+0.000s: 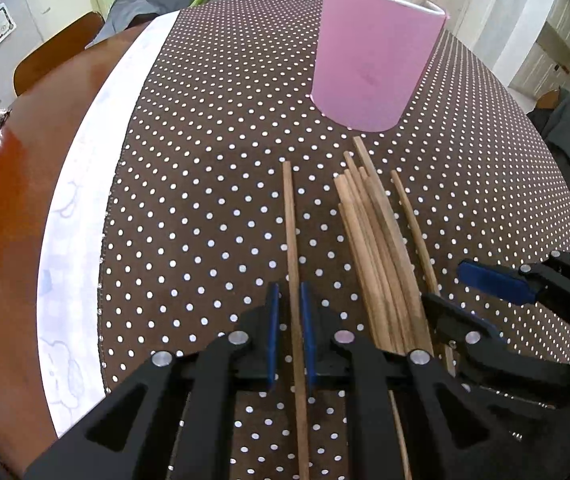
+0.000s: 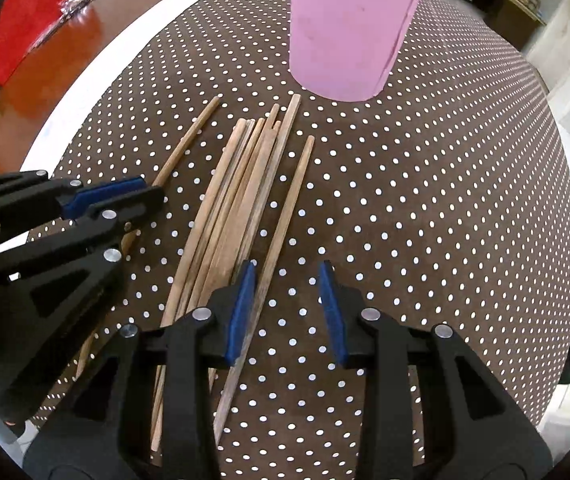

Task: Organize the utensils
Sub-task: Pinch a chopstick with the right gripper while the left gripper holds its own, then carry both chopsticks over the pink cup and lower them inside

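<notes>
Brown polka-dot tablecloth (image 1: pixel 205 200) covers most of a wooden table (image 1: pixel 1 240), w/ a white cloth strip (image 1: pixel 81 240) along its edge and a red bag (image 2: pixel 25 24) further off. Pink cylindrical holder (image 1: pixel 373 52) stands upright near the far side, a couple of wooden sticks poking out the top. Just in front of it lies a loose bundle of wooden chopsticks (image 1: pixel 381 264), tips toward the holder. Left gripper (image 1: pixel 288 332) has its jaws narrow, blue pads clamped on a single chopstick (image 1: pixel 291 240) lying apart from the bundle on its left. Right gripper (image 2: pixel 287 312) sits over the bundle's right side w/ jaws part-open; a lone chopstick (image 2: pixel 285 216) runs between the pads, against the left pad but clear of the right one, so not gripped.
</notes>
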`<action>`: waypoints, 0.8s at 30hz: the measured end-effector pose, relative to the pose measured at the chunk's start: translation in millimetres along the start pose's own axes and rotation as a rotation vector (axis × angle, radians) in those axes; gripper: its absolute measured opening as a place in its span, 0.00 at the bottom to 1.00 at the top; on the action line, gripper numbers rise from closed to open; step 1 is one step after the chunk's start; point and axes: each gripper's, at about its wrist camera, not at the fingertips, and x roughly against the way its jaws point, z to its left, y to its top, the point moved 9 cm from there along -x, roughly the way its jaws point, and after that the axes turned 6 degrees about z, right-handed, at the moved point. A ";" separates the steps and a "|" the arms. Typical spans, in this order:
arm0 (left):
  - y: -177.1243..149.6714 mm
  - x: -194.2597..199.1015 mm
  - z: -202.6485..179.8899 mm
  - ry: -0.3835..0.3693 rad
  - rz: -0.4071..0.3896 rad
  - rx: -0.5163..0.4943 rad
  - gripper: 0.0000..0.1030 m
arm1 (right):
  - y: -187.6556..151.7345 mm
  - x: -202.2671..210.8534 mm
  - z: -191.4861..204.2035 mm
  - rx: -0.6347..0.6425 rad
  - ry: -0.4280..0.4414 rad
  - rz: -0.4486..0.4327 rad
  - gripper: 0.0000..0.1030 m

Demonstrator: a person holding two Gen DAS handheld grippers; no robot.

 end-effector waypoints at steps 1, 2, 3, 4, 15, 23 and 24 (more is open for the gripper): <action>0.1 0.2 0.7 -0.005 -0.003 0.009 0.10 | 1.0 -0.5 -0.5 0.002 -0.002 -0.005 0.14; 0.1 0.4 1.5 -0.005 -0.008 0.013 0.08 | 3.8 -1.3 -3.1 -0.007 0.008 -0.017 0.09; 0.0 0.6 2.1 -0.007 -0.014 0.015 0.05 | 4.0 -1.5 -2.7 -0.015 0.019 -0.026 0.08; -0.3 0.7 3.5 -0.012 -0.019 0.020 0.05 | 5.0 -1.9 -5.0 -0.025 0.037 -0.035 0.08; 4.0 31.3 -6.6 -0.156 -0.156 0.050 0.05 | -7.9 34.2 -35.3 -0.082 0.215 -0.202 0.05; 23.7 96.0 -26.1 -0.251 -0.397 0.038 0.05 | -15.8 103.0 -65.3 -0.123 0.309 -0.438 0.05; 26.9 104.2 -28.4 -0.260 -0.431 0.035 0.05 | -12.9 110.4 -60.7 -0.126 0.316 -0.464 0.06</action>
